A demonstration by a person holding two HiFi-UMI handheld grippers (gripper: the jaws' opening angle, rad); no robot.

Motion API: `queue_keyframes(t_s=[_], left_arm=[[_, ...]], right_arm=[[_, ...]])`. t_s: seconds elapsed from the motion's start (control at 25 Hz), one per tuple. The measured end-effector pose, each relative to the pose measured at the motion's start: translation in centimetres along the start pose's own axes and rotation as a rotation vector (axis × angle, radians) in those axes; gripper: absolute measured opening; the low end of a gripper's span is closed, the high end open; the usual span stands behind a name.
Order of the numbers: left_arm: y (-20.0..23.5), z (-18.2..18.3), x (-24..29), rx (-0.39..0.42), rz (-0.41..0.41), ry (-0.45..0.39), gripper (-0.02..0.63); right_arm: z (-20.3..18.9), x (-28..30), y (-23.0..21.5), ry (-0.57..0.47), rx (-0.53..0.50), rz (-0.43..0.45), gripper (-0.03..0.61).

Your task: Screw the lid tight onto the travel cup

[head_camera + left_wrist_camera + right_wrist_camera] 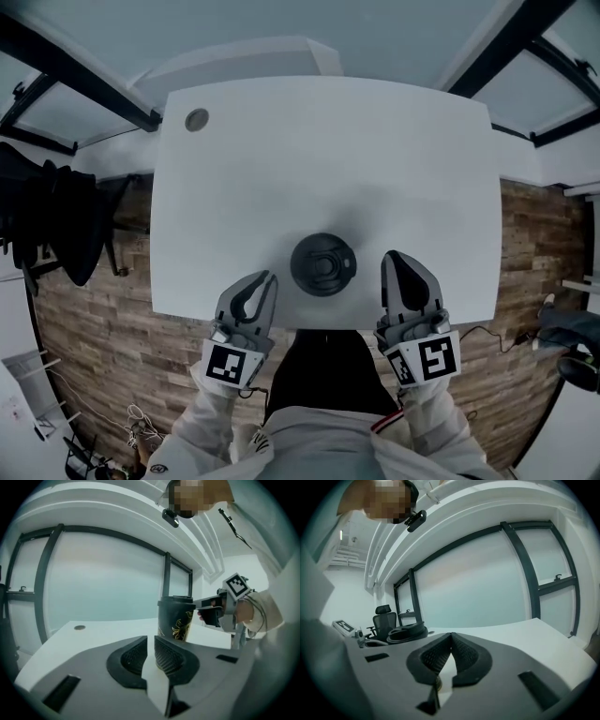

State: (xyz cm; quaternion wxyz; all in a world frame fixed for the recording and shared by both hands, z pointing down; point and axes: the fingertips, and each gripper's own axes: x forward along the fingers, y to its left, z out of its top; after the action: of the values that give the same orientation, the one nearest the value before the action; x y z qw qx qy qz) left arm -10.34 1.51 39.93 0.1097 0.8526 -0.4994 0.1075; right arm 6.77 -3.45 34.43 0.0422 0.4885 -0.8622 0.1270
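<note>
- Your left gripper [262, 283] is closed with nothing between the pads. It sits just left of the travel cup [174, 623].
- Your right gripper [395, 262] is also closed and empty, just right of the cup.
- The cup stands upright by the near edge of the white table [281, 169] with its black lid [322, 264] on. Neither gripper touches it.
</note>
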Motion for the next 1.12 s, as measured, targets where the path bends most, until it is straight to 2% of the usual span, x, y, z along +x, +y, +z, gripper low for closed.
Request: queue_keyframes(t_s=[0.04,0.12,0.28,0.44,0.6,0.8,1.12], left_arm=[[-0.4,-0.4,0.4,-0.001,-0.035,0.002,0.056],[-1.1,-1.1,1.3,0.004,-0.09,0.005,0.179],[-2.5,-1.5,3.3,0.019,-0.198,-0.028,0.331],[-3.8,-1.5,5.0,0.065,-0.301,-0.055,0.402],[-5.3,-1.7,6.0,0.161,-0.384,-0.045,0.417],[-6.2,-1.7,7.3,0.16,-0.401,-0.064,0.417],[-7.1,-1.8,9.1,0.2,-0.432,-0.076,0.416]], right_arm=[[-0.4,0.2,-0.2,0.005,0.004,-0.003,0.021],[-1.5,0.4,-0.6,0.017,0.019,-0.008,0.021],[-3.2,0.6,-1.2,0.037,0.031,-0.017,0.021],[-3.5,0.7,-1.3,0.03,0.035,-0.001,0.021],[-3.6,0.9,-1.7,0.025,0.042,0.001,0.021],[-3.7,1.2,-1.8,0.014,0.08,0.016,0.021],[-3.6,1.5,-2.3,-0.01,0.105,0.048,0.021]])
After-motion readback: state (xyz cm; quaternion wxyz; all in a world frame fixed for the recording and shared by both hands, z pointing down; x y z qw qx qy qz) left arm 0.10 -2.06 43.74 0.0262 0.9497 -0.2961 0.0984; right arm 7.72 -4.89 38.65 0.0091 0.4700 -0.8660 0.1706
